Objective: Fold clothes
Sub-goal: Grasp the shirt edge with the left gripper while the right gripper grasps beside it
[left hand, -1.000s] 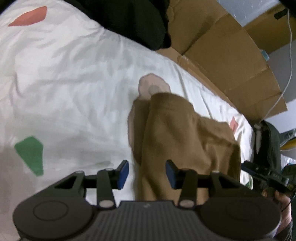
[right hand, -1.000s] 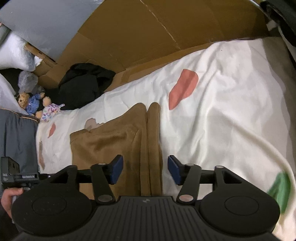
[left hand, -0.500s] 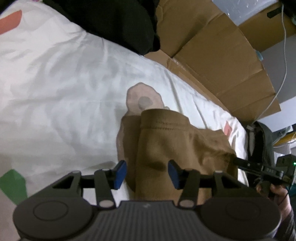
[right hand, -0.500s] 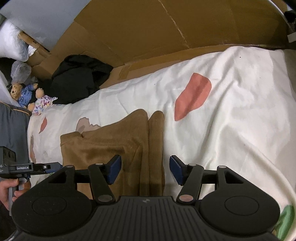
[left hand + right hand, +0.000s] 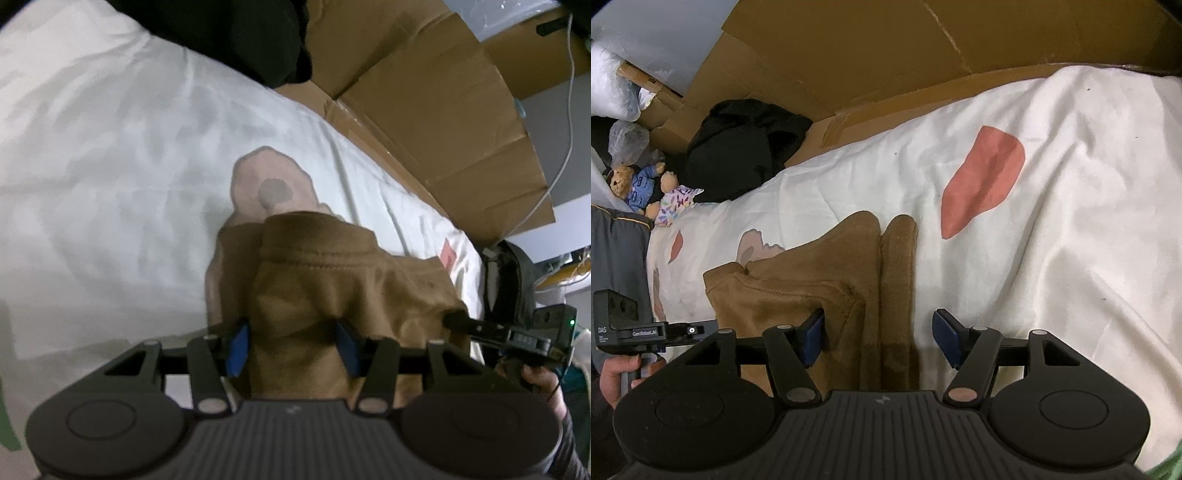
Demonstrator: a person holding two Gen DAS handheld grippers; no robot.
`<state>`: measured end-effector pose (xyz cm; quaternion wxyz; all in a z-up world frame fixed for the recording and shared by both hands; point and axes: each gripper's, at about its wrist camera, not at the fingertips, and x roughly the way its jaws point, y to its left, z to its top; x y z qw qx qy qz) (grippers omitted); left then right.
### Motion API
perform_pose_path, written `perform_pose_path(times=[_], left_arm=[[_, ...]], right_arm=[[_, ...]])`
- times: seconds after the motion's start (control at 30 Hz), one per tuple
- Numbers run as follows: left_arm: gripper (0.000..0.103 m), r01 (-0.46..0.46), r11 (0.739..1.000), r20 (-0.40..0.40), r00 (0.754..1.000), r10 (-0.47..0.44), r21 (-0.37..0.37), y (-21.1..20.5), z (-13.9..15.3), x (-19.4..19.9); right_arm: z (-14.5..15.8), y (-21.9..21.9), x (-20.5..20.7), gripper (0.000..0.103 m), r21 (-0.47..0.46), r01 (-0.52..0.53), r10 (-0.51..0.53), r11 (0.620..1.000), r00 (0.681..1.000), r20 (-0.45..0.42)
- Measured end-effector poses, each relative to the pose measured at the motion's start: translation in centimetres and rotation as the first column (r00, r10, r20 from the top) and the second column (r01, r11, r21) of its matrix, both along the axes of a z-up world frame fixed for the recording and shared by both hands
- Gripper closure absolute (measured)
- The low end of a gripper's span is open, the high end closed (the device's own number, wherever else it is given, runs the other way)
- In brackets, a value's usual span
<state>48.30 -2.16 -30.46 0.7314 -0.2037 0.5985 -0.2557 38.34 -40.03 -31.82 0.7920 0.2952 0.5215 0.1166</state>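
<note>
- The soft brown fleece garment [image 5: 820, 295] lies partly folded on the white bed sheet with coloured patches [image 5: 1052, 240].
- It looks light and floppy, so grab thick edges.
- The left gripper [image 5: 291, 345] and the right gripper [image 5: 879, 336] both gape apart over the cloth, pinching nothing; the right's jaws have just been opening.

Left claw [image 5: 291, 345] lowered onto brown garment [image 5: 332, 291]; fabric now bunched between its pads, hem edge closer ahead. Right claw [image 5: 879, 338] jaws just widened, moved closer over folded strips; left pad now against garment's fold corner.
</note>
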Motion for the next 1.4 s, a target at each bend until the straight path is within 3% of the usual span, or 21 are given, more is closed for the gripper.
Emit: perform_pose_path(times=[0.17,0.23,0.33,0.37,0.47,0.57,0.73,1.17,1.4], left_arm=[[0.052,0.0,1.0,0.0,1.0,0.0,-0.008,-0.1,-0.3,0.2],[0.058,0.0,1.0,0.008,1.0,0.0,0.024,-0.3,-0.2,0.2],[0.087,-0.021,0.997,0.01,1.0,0.02,0.078,-0.4,-0.1,0.0],[0.09,-0.03,0.996,0.014,0.999,0.029,0.083,-0.4,0.0,-0.1],[0.095,-0.037,0.992,0.04,0.999,0.032,0.119,-1.0,0.4,-0.6],[0.096,-0.04,0.981,0.081,0.996,0.025,0.189,-2.2,1.7,-1.1],[0.097,-0.044,0.968,0.135,0.991,0.01,0.246,-2.9,3.9,-2.2],[0.097,-0.089,0.938,0.229,0.973,0.011,0.334,-4.8,8.7,-5.7],[0.097,-0.11,0.925,0.31,0.951,-0.009,0.364,-4.7,11.7,-8.1]], right_arm=[[-0.3,0.3,0.3,0.037,0.015,-0.019,0.019,1.0,1.0,0.002],[-0.4,0.6,0.4,0.039,0.007,-0.032,0.032,0.999,0.999,0.006],[-0.5,0.5,0.7,0.062,-0.003,-0.031,0.031,1.0,1.0,0.003],[-0.6,0.4,0.7,0.068,-0.003,-0.03,0.03,1.0,1.0,-0.001],[-0.4,0.5,0.6,0.075,-0.01,-0.035,0.035,0.999,0.999,0.004],[0.3,1.0,0.3,0.08,-0.042,-0.033,0.034,0.999,0.999,0.02],[2.2,1.7,-0.7,0.083,-0.09,-0.028,0.034,0.996,0.997,0.066],[8.3,4.3,-3.8,0.084,-0.22,-0.029,0.07,0.975,0.981,0.179],[11.3,5.7,-6.0,0.084,-0.287,-0.001,0.075,0.958,0.966,0.246]])
